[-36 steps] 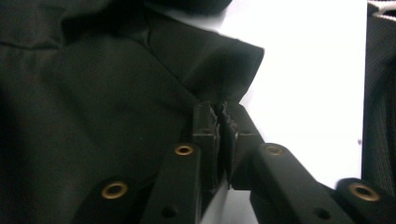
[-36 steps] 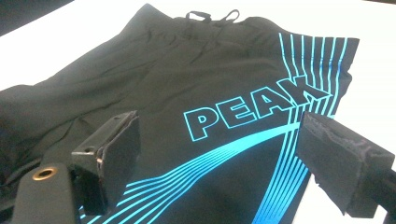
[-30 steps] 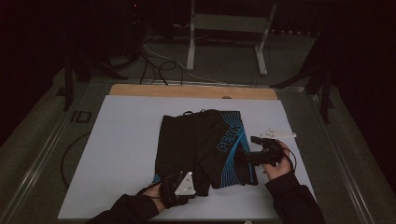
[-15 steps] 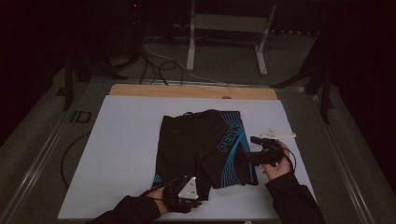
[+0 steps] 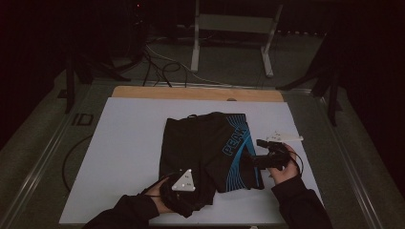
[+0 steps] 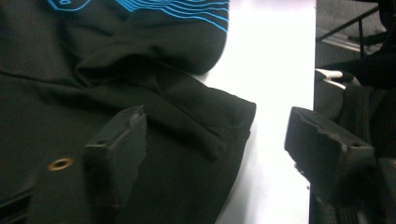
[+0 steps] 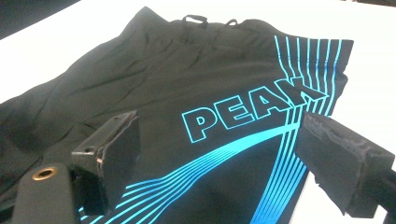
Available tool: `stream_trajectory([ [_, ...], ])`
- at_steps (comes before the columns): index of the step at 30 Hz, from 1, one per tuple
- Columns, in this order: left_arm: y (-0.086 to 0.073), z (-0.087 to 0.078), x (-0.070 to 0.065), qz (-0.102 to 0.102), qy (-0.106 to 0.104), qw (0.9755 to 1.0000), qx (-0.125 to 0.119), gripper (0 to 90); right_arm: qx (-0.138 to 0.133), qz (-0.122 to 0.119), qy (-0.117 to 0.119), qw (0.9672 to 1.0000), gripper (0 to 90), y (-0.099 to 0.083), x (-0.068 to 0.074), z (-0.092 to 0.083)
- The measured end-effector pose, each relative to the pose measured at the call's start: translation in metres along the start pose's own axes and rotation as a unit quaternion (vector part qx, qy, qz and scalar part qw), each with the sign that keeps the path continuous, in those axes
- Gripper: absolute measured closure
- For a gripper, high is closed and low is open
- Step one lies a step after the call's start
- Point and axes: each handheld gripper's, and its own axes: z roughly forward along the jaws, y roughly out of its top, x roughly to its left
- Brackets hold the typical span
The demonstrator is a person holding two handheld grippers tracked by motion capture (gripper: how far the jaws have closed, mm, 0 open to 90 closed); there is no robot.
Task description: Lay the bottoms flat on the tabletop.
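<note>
Black shorts [image 5: 205, 148] with blue stripes and the word PEAK lie flat on the white table [image 5: 129, 143]. My left gripper [image 5: 188, 193] is at the near hem of the left leg. Its jaws have just been opening. In the left gripper view the left gripper [image 6: 219, 154] stands open, and the folded hem [image 6: 205, 121] lies loose between the jaws, with no pad pressing on it. My right gripper [image 5: 253, 161] hovers at the right leg's edge. In the right gripper view the right gripper [image 7: 224, 158] is open over the PEAK print [image 7: 252, 112].
A small pale flat piece [image 5: 285, 138] lies just beyond the right hand. A wooden strip [image 5: 191, 93] runs along the table's far edge. Cables [image 5: 157, 64] and a metal stand [image 5: 229, 43] are on the dark floor behind.
The left hand has shifted slightly left at the near hem. The shorts and the right hand look the same as before.
</note>
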Motion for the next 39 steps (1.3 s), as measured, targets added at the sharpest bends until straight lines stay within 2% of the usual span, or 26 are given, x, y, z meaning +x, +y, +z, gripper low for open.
stream_trajectory([
  [5,0.004,-0.005,0.002,-0.003,0.007,1.0,-0.004,19.0,-0.001,-0.001,-0.002,1.0,14.1,0.0,0.0,0.0],
  [8,0.01,-0.006,0.001,-0.004,0.0,0.9999,-0.009,17.2,0.001,-0.002,-0.002,1.0,14.1,0.0,0.001,0.0],
  [13,0.018,-0.003,-0.002,0.002,-0.006,0.9997,-0.023,16.7,0.0,-0.001,-0.002,1.0,14.1,0.0,0.001,0.0],
  [14,0.024,0.002,-0.005,0.016,-0.005,0.9995,-0.026,16.7,-0.001,-0.001,-0.003,1.0,14.1,0.0,0.001,0.0],
  [16,0.029,0.007,-0.008,0.033,-0.004,0.9991,-0.029,24.2,0.0,0.001,-0.004,1.0,14.1,0.0,0.001,-0.001],
  [19,0.033,0.018,-0.011,0.045,-0.004,0.9985,-0.032,33.0,-0.002,-0.002,-0.002,1.0,14.1,0.0,0.002,-0.001],
  [21,0.035,0.027,-0.012,0.057,0.01,0.9981,-0.021,37.5,0.0,-0.004,-0.001,1.0,14.1,-0.001,0.001,0.0],
  [22,0.036,0.031,-0.012,0.062,0.006,0.9979,-0.018,41.4,0.0,-0.001,0.0,1.0,14.1,-0.001,0.002,0.0],
  [23,0.037,0.04,-0.012,0.068,0.017,0.9975,-0.01,42.7,0.0,-0.002,0.0,1.0,14.1,-0.001,0.001,0.0],
  [25,0.037,0.04,-0.012,0.068,0.017,0.9975,-0.01,42.6,0.001,-0.003,0.0,1.0,14.1,-0.001,0.001,0.0],
  [27,0.041,0.053,-0.013,0.078,0.03,0.9964,0.013,42.6,-0.001,-0.001,0.001,1.0,14.1,-0.001,0.001,0.001],
  [29,0.044,0.067,-0.016,0.09,0.056,0.9937,0.036,44.5,-0.001,-0.001,0.001,1.0,14.1,-0.001,0.002,0.0],
  [31,0.044,0.071,-0.016,0.088,0.063,0.9934,0.039,47.5,-0.002,-0.002,0.002,1.0,14.1,-0.001,0.002,-0.001],
  [32,0.047,0.072,-0.013,0.084,0.08,0.9926,0.036,60.8,-0.003,-0.002,0.002,1.0,14.1,-0.001,0.001,-0.001],
  [33,0.047,0.072,-0.013,0.084,0.08,0.9926,0.036,68.5,-0.003,0.0,0.002,1.0,14.1,-0.001,0.001,-0.001],
  [34,0.049,0.07,-0.011,0.086,0.082,0.9922,0.038,68.5,-0.003,0.0,0.002,1.0,14.1,-0.001,0.001,-0.001],
  [35,0.054,0.065,-0.008,0.077,0.079,0.9936,0.025,81.6,-0.003,-0.004,0.001,1.0,14.1,-0.001,0.001,-0.002],
  [39,0.063,0.054,-0.007,0.082,0.074,0.9937,0.015,85.1,-0.003,0.001,0.001,1.0,14.1,-0.001,0.0,-0.001],
])
